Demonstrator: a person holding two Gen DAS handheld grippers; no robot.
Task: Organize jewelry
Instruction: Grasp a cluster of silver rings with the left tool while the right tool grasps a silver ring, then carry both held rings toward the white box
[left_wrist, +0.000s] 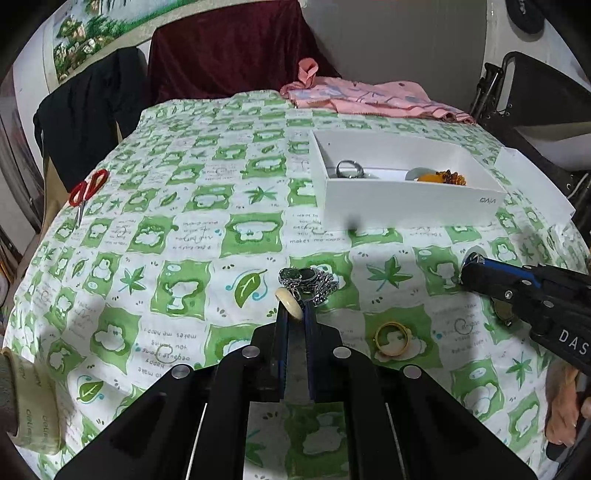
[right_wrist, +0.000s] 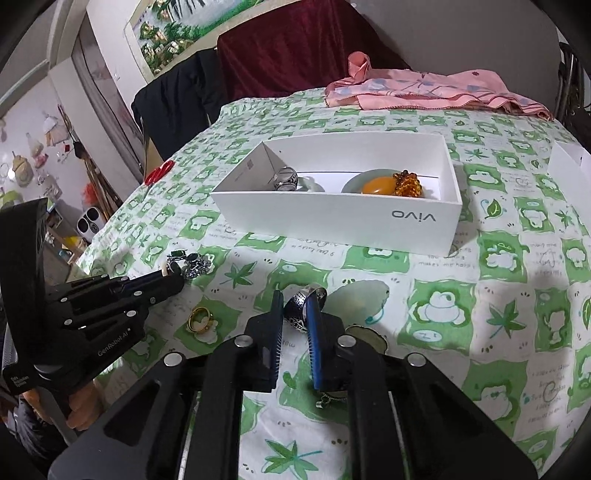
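Note:
My left gripper (left_wrist: 294, 308) is shut on a cream ring (left_wrist: 289, 302), just in front of a dark silver chain bracelet (left_wrist: 310, 282) on the cloth. My right gripper (right_wrist: 297, 308) is shut on a dark blue and silver ring (right_wrist: 300, 304), held a little above the cloth. A gold ring (left_wrist: 391, 338) lies between the two grippers; it also shows in the right wrist view (right_wrist: 199, 319). The white box (right_wrist: 332, 221) beyond holds a silver ring (right_wrist: 286, 179), an amber stone (right_wrist: 378, 185) and amber beads (right_wrist: 408, 184). A pale jade pendant (right_wrist: 360, 295) lies right of my right gripper.
Red scissors (left_wrist: 86, 194) lie at the far left of the green patterned tablecloth (left_wrist: 184, 221). A pink cloth (left_wrist: 369, 98) lies at the table's back. A white lid (left_wrist: 532, 184) sits right of the box. A tape roll (left_wrist: 29, 398) sits at the near left edge.

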